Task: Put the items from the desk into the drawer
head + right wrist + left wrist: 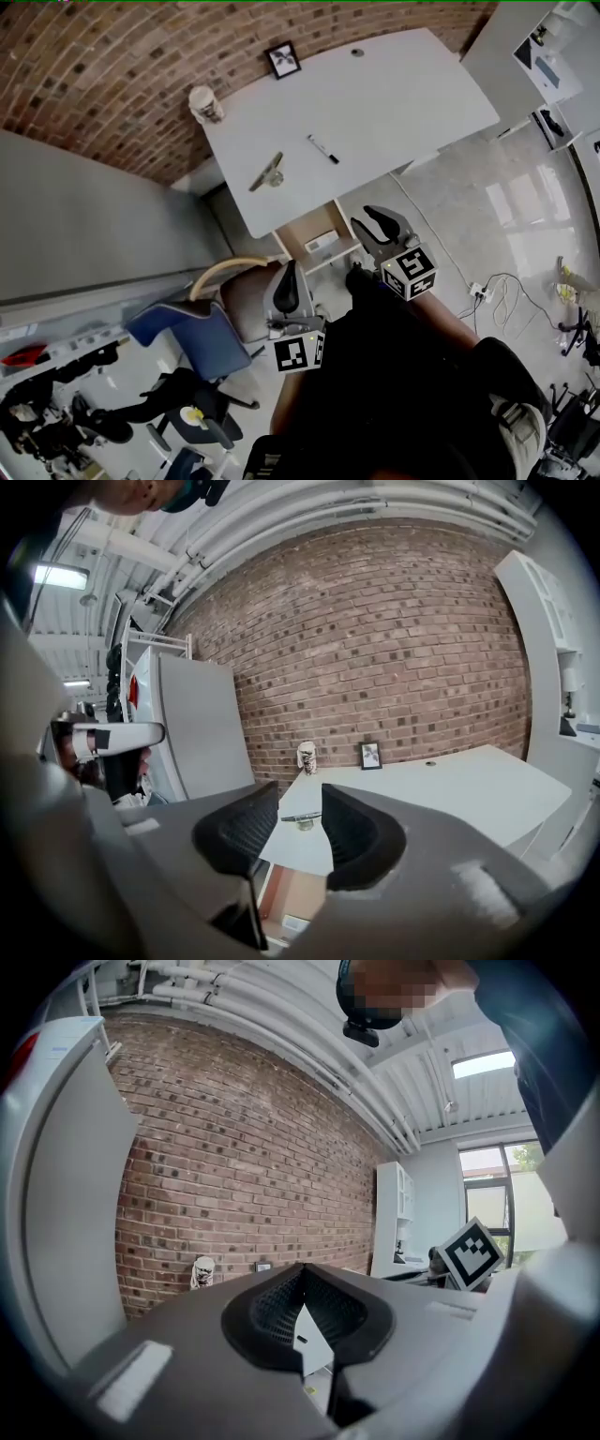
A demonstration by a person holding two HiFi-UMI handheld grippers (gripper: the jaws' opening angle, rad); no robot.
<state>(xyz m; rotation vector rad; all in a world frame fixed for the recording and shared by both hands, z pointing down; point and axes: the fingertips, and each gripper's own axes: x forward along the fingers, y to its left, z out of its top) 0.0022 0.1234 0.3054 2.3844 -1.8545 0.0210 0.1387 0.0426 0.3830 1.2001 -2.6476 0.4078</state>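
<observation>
1. Counter (403, 94): a white top against a brick wall. It carries the task's items: a black marker (322, 148) near its middle, a metal clip (267, 172) towards its near left corner, a pale cup (206, 103) at its far left corner, and a picture frame (282, 59) at its far edge.
2. Drawer (298, 239): pulled out below the counter's near edge, presumably so that items can be lowered straight in. A small white object lies inside. All four items remain on the counter, so the task appears to be near its start.
3. Right gripper (375, 223): released, its jaws apart with nothing between them. It is held just off the counter's near edge, beside the drawer. The open jaws probably prepare it for a first pick.
4. Left gripper (289, 281): clenched on nothing, its pad tips meeting. It is held farther back from the counter than the right one and seems to be in reserve.
5. Views compared:
   - The head view alone gives the full layout of the counter and where both grippers stand.
   - The right gripper view lines the clip up beyond the gap between its jaws, and shows the cup and frame standing upright.
   - The left gripper view confirms that its tips are in contact, though its jaws hide most of the counter.
</observation>
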